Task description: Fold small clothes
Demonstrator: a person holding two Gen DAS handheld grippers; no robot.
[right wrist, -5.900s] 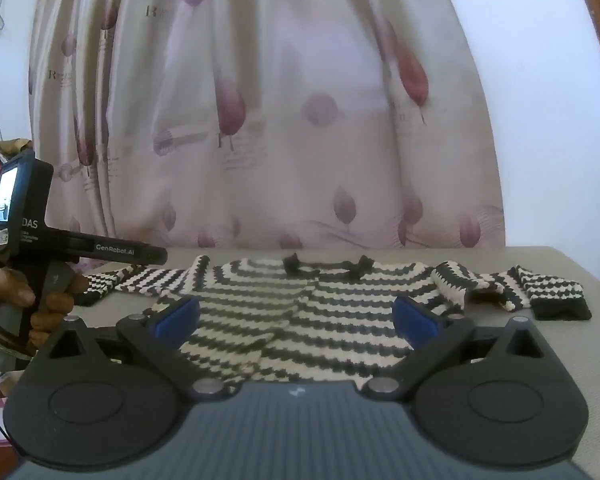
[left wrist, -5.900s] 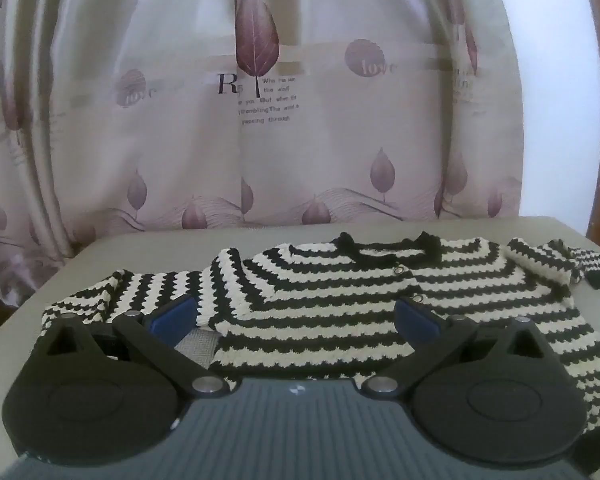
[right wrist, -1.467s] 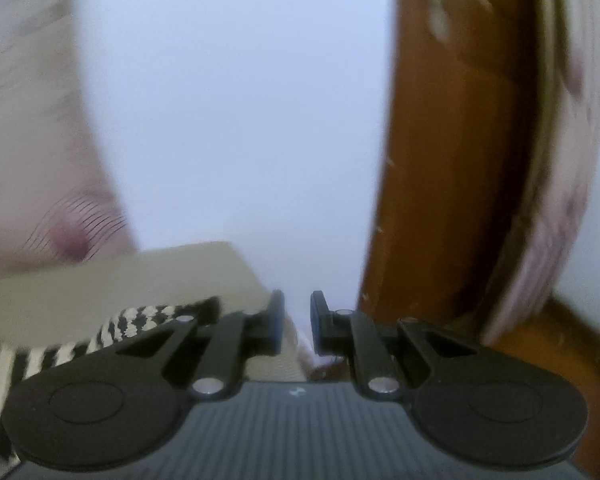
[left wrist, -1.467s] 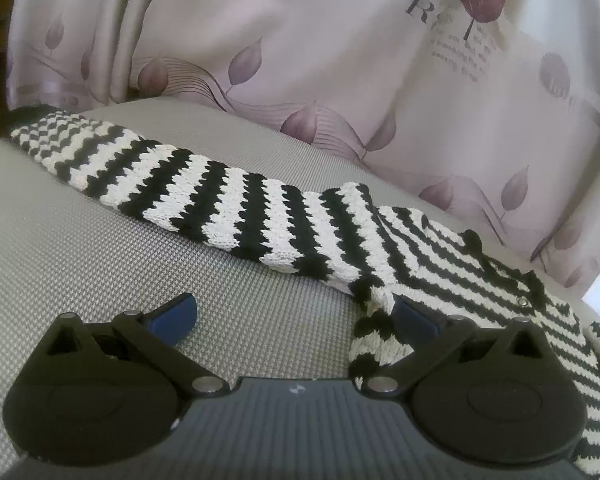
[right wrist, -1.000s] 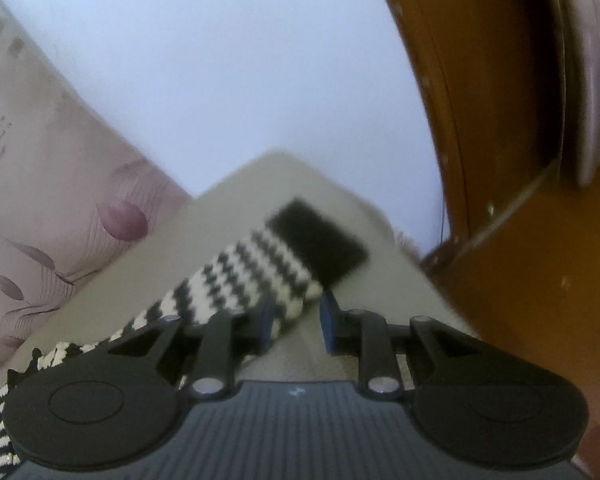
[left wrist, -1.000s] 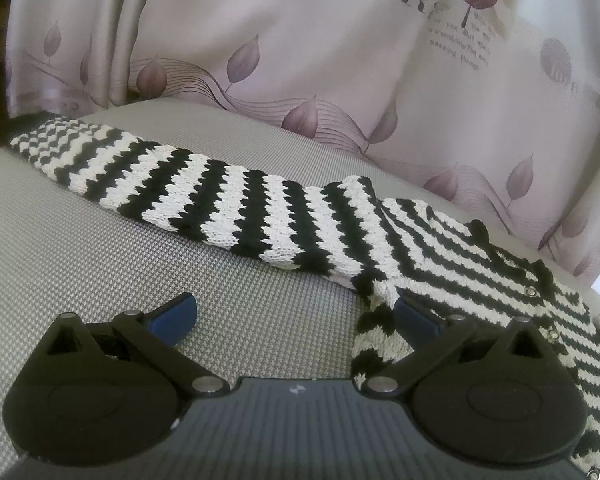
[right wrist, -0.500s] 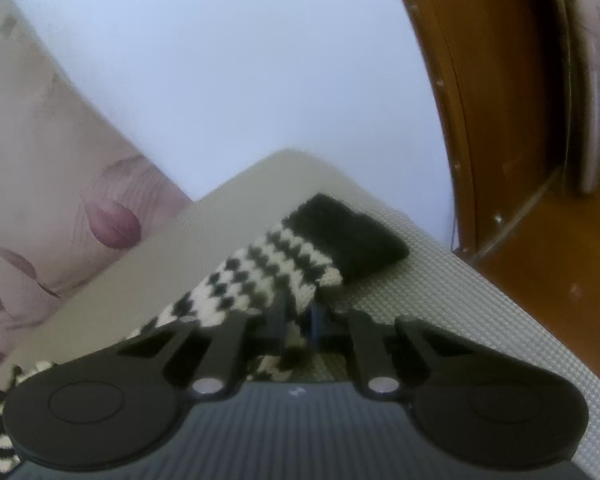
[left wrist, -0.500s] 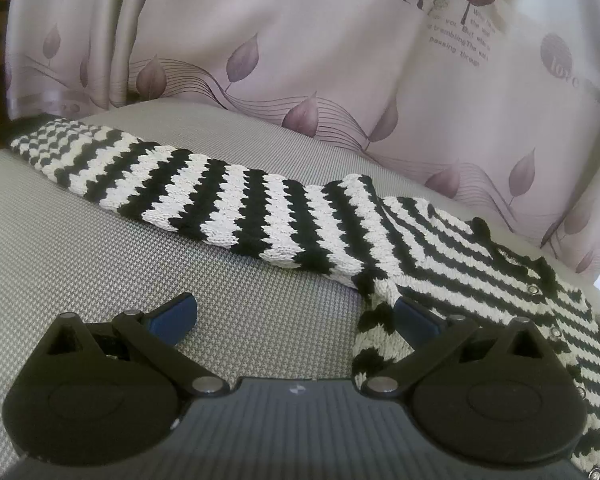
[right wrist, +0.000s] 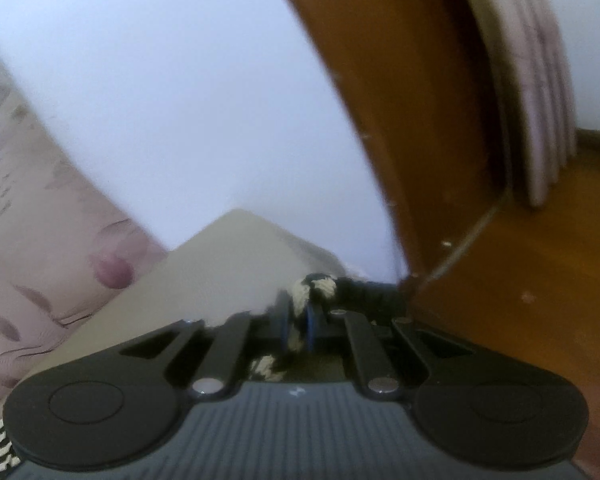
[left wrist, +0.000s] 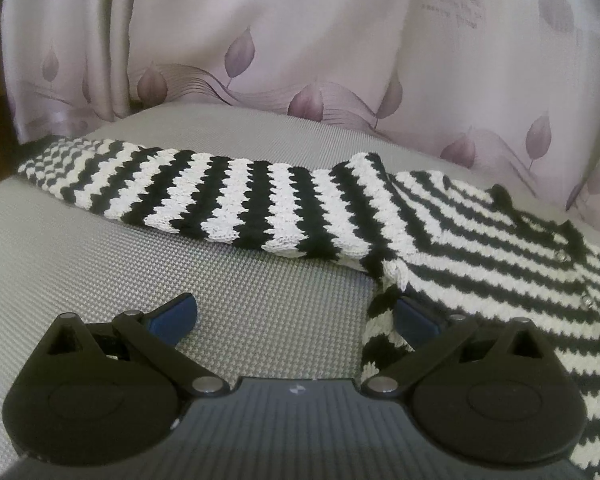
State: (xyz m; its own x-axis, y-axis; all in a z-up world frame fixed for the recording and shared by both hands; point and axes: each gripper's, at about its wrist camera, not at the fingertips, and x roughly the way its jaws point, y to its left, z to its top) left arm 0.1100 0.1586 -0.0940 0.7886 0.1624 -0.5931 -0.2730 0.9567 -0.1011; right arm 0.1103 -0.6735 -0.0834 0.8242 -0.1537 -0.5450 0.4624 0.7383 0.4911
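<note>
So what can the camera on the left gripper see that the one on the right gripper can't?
Only the left wrist view shows the striped sweater's body and one long sleeve spread flat, with the left gripper open. Only the right wrist view shows the right gripper shut on the other sleeve's end, plus brown woodwork. Both show the grey table and leaf-print curtain.

The sweater (left wrist: 284, 204) is thick knitted yarn, rough and matt. The table cover (left wrist: 80, 264) is grey woven cloth with a fine grainy texture. The curtain (left wrist: 340, 40) is smooth, slightly shiny fabric. The door frame (right wrist: 400, 100) is glossy brown wood.
</note>
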